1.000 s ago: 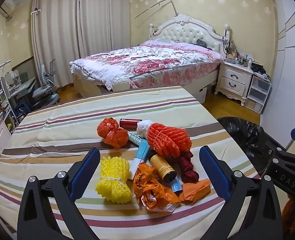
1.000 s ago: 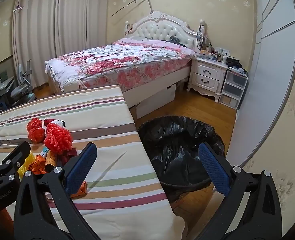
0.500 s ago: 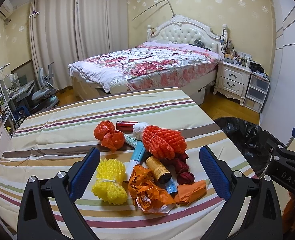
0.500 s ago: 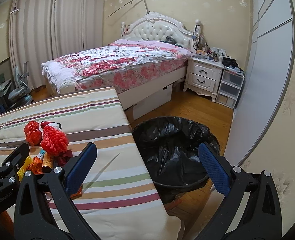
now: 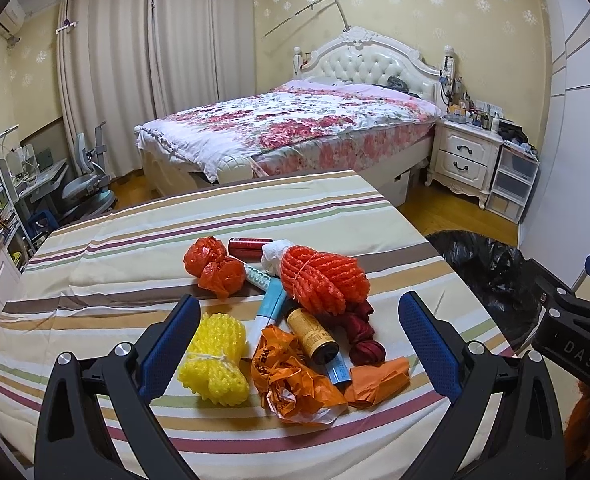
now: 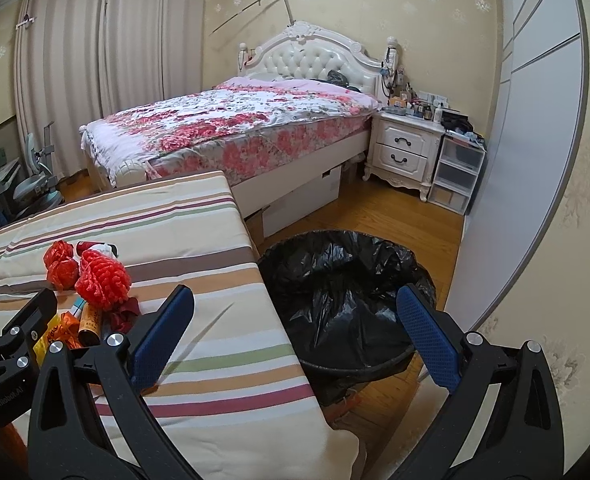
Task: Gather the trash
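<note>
L gripper [image 5: 299, 344] slightly higher, trash pile [image 5: 295, 312] farther.

My left tongs [image 5: 295, 344] and right tongs [image 6: 295, 334] look alike: black Y-shaped plastic arms with silver screw heads at the joints and blue textured pads [image 5: 427, 346] inside the tips. White lettering "DAS" marks the body at the left view's right edge.
</note>
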A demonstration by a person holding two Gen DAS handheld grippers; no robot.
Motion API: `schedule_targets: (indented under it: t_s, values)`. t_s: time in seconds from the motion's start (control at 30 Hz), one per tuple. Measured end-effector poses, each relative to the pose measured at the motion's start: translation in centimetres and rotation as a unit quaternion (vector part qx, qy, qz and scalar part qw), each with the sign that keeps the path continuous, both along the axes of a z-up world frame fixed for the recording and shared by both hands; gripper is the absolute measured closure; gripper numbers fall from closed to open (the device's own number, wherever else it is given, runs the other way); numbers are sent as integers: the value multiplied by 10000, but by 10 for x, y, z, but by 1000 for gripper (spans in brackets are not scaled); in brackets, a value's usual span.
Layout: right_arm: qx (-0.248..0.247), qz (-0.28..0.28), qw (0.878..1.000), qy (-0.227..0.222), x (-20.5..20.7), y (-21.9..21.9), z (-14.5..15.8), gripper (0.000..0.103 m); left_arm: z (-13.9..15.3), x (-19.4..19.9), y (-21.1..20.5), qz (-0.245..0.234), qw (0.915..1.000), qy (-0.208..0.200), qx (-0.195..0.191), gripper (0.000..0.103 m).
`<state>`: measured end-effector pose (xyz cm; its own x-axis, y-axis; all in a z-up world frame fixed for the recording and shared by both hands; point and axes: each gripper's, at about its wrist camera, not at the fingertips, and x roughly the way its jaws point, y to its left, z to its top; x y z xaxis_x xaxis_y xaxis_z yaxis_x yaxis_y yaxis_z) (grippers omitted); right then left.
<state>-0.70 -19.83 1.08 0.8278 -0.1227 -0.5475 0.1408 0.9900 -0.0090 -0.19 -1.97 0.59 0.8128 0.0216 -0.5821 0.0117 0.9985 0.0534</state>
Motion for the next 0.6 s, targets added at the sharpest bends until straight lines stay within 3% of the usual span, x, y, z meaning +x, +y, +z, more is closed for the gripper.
schedule_targets:
  t_s: [0.6]
  values:
    - [-1,-9,10000,36,-1,0,-4,4,-5,-1,-3,-6,10000,33,-5,6]
